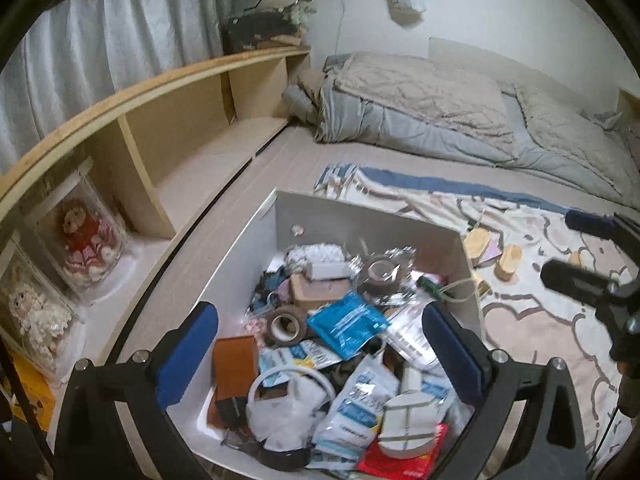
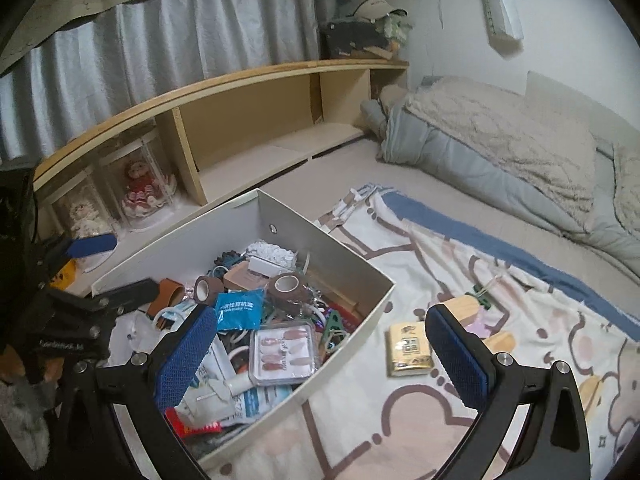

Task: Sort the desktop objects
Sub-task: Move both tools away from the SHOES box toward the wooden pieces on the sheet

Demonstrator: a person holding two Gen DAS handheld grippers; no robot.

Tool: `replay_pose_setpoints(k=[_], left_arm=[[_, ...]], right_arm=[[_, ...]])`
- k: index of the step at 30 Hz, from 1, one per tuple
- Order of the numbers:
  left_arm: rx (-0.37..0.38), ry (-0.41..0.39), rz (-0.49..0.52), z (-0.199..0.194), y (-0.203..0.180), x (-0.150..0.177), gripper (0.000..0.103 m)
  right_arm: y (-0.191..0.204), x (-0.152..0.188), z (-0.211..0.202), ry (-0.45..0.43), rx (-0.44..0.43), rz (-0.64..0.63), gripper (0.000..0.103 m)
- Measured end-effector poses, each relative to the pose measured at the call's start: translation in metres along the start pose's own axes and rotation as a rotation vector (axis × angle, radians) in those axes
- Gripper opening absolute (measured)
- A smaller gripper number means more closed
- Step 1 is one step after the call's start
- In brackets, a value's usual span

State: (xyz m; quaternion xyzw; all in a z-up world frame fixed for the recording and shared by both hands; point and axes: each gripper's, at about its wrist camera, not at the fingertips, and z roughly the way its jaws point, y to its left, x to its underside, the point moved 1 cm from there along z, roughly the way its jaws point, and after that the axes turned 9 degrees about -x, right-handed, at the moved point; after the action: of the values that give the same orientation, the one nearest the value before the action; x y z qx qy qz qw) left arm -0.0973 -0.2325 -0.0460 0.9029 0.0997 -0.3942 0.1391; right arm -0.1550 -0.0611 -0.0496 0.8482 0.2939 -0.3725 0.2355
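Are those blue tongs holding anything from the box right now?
No. The left tongs and right tongs both stand open and empty above the box.

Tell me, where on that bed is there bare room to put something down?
The patterned blanket is bare in front of the yellow packet, beside the white box. The plain sheet between box, shelf and folded duvet is free too. The box is crammed full, and wooden pieces crowd the blanket beyond it.

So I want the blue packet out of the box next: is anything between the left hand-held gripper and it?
Nothing visible. The blue packet lies on top of the clutter in the box, and the left hand-held gripper hangs open above it.
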Motion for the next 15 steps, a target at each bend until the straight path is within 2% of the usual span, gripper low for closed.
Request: replay_pose_setpoints(k=[5,15], left_arm=[[0.011,-0.035,0.004,-0.014,-0.014,-0.008,0.103],[0.029,-0.06,0.017,-0.028,-0.04,-0.017,0.103]], right_arm=[[-0.009,0.004,-0.017,0.003,0.01,0.006,0.103],[-0.032,0.013,-0.068,-0.058,0.066,0.001,0.103]])
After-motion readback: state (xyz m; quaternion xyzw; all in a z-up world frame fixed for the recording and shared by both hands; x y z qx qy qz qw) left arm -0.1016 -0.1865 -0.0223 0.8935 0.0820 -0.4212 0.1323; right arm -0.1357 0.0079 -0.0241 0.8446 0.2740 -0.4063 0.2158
